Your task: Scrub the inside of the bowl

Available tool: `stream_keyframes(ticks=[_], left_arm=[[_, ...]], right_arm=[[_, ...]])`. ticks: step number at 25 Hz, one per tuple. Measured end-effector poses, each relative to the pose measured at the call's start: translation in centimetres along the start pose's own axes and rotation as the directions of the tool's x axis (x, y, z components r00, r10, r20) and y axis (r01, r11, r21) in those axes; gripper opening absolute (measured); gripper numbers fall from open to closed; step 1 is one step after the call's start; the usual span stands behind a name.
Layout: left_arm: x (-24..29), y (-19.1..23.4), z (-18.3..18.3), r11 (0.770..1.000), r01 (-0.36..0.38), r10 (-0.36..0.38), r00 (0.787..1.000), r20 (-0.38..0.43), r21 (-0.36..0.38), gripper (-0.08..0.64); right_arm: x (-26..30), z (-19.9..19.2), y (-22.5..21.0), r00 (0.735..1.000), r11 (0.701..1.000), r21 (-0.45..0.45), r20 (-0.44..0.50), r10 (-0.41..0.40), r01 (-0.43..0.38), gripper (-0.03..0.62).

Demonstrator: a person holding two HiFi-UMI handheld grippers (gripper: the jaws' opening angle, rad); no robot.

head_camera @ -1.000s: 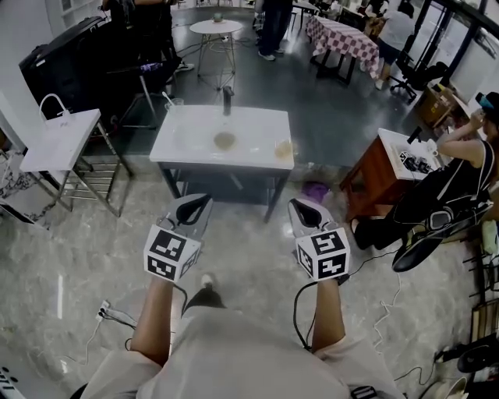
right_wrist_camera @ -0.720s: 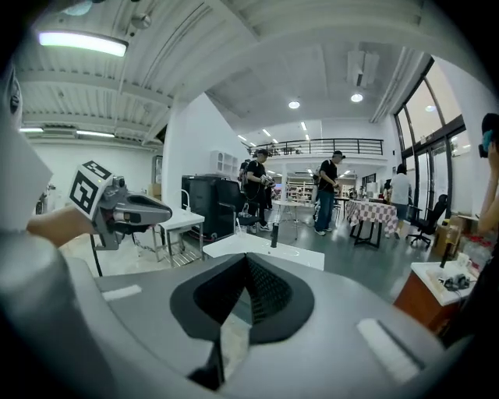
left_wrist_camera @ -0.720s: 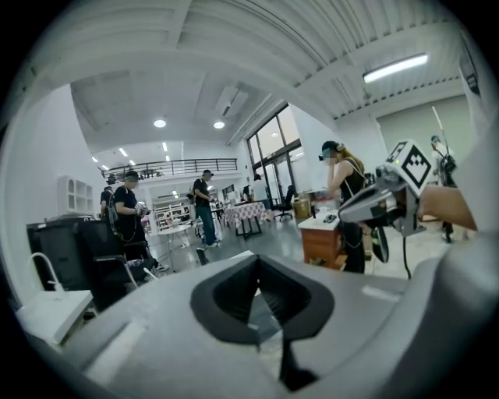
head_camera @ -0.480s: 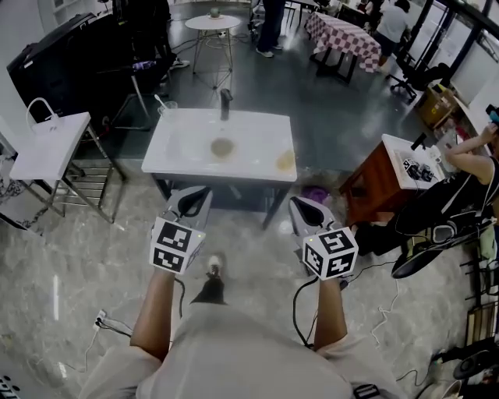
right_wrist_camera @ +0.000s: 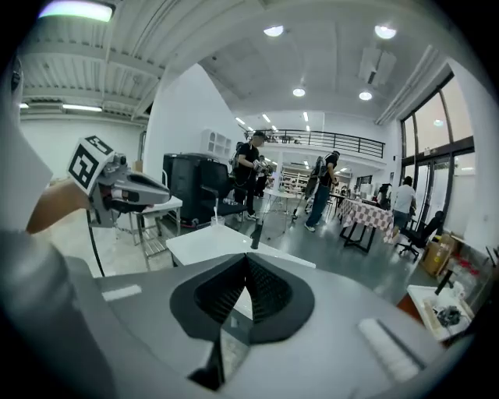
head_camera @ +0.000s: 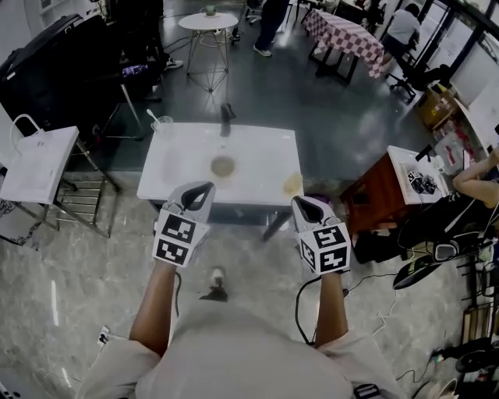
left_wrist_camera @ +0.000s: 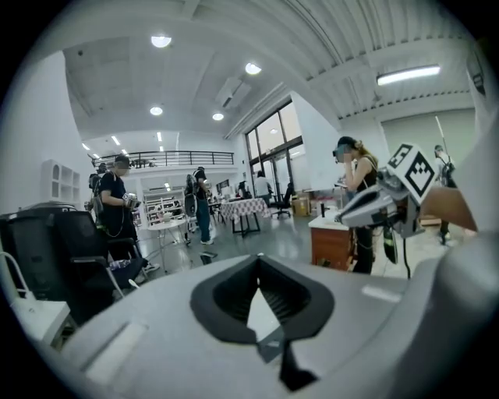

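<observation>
A white table (head_camera: 257, 160) stands ahead of me. On it lie a round brownish bowl (head_camera: 223, 165) near the middle and a pale yellowish item (head_camera: 292, 185) at its right front corner; too small to tell what that is. At the table's far edge stand a dark upright bottle (head_camera: 227, 113) and a clear cup (head_camera: 161, 125). My left gripper (head_camera: 204, 188) is shut and empty, short of the table's front edge. My right gripper (head_camera: 299, 200) is shut and empty too, level with it. The right gripper view shows the table (right_wrist_camera: 204, 243), with the left gripper (right_wrist_camera: 125, 191) at that view's left.
A white side table with a bag (head_camera: 35, 160) stands at the left, a wooden desk (head_camera: 386, 183) at the right. Black equipment (head_camera: 54, 66) sits behind the table at the left. Cables (head_camera: 374, 292) trail on the marble floor. People stand further back by a round table (head_camera: 209, 22).
The white table has drawn nearer in the head view. Both grippers have moved forward towards its front edge, side by side and still shut.
</observation>
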State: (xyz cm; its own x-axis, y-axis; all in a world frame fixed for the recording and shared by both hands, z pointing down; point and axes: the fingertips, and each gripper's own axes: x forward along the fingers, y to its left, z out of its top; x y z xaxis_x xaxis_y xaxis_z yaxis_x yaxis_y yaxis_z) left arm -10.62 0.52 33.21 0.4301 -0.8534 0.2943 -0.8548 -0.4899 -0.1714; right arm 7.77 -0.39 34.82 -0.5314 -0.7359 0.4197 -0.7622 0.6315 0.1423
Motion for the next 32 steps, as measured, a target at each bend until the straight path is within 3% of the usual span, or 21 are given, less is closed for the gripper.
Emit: stream_keyframes(ticks=[8, 14, 18, 26, 32], left_arm=[[6.0, 5.6, -1.1, 0.998, 0.052, -0.053, 0.998, -0.032, -0.019, -0.005], [9.5, 8.2, -2.7, 0.993, 0.117, -0.117, 0.991, -0.062, -0.009, -0.005], [11.8, 8.5, -4.4, 0.985, 0.17, -0.171, 0.981, -0.094, -0.011, -0.005], [16.0, 7.2, -6.5, 0.961, 0.275, -0.274, 0.951, -0.142, -0.014, -0.003], [19.9, 6.6, -7.8, 0.952, 0.306, -0.305, 0.935, -0.181, -0.026, -0.003]], right_arm=[[7.3, -0.2, -2.6, 0.995, 0.998, 0.05, -0.093, -0.039, 0.043, 0.008], [12.1, -1.2, -3.8, 0.984, 0.997, 0.034, -0.164, -0.066, 0.073, 0.029], [13.9, -3.2, -4.6, 0.97, 0.993, 0.041, -0.224, -0.099, 0.111, 0.091], [15.6, -7.7, -7.0, 0.94, 0.984, 0.083, -0.318, -0.124, 0.158, 0.12], [17.1, -10.8, -9.7, 0.924, 0.977, 0.128, -0.365, -0.113, 0.17, 0.169]])
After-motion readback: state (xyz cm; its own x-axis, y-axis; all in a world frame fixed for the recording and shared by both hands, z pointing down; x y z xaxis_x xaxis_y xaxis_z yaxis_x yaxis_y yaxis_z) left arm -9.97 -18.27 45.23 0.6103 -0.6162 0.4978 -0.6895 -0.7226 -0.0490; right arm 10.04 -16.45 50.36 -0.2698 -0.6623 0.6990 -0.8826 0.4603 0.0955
